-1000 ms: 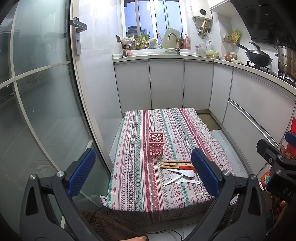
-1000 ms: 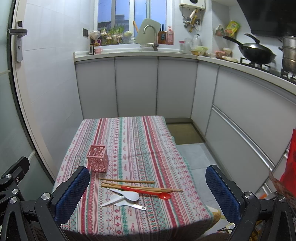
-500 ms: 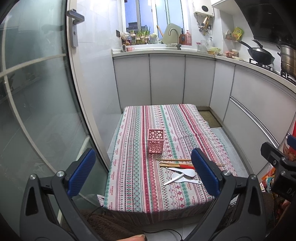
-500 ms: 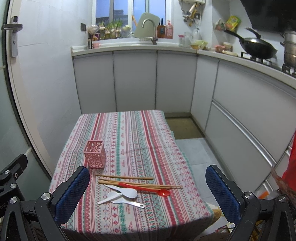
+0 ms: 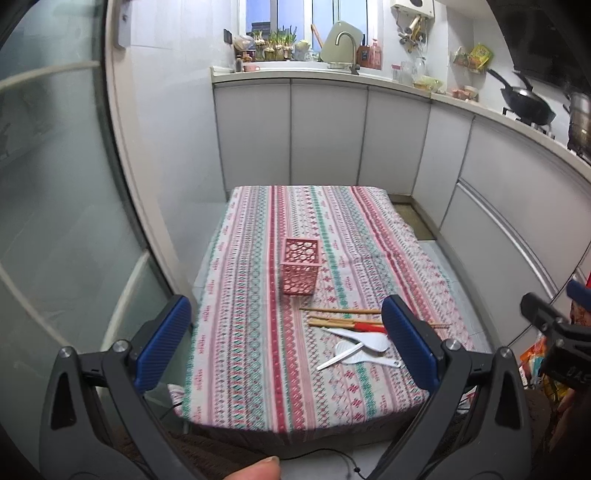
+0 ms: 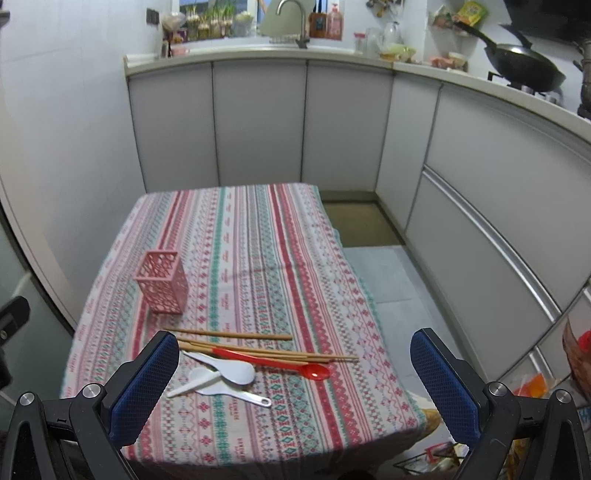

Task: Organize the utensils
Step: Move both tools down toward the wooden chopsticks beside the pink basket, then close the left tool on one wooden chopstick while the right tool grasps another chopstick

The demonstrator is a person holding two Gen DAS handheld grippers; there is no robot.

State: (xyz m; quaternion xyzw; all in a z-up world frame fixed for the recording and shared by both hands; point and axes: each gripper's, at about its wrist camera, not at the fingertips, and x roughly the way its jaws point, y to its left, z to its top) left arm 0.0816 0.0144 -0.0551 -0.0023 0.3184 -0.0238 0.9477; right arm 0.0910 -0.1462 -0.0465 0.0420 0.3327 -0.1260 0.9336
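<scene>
A pink perforated holder (image 5: 300, 271) (image 6: 162, 281) stands upright on the striped tablecloth (image 5: 258, 332) (image 6: 258, 258). In front of it lie wooden chopsticks (image 6: 229, 335) (image 5: 340, 311), a red spoon (image 6: 273, 363) (image 5: 365, 326) and white plastic spoons (image 6: 225, 373) (image 5: 364, 341) in a loose heap. My left gripper (image 5: 291, 345) hovers open before the table's near edge, nothing between its blue pads. My right gripper (image 6: 291, 384) is open too, held above the near edge with the utensils just beyond its left fingertip (image 6: 147, 384).
Grey cabinets (image 6: 258, 122) run along the back and right, with a sink tap (image 6: 291, 18) and a wok (image 6: 524, 68) on the counter. A glass door (image 5: 55, 184) stands to the left. Bare floor (image 6: 384, 273) lies right of the table. A fingertip (image 5: 255, 469) shows at the bottom.
Both grippers have come forward and tilted down towards the table; the holder and utensils look larger and lower in both views. Nothing on the table has shifted.
</scene>
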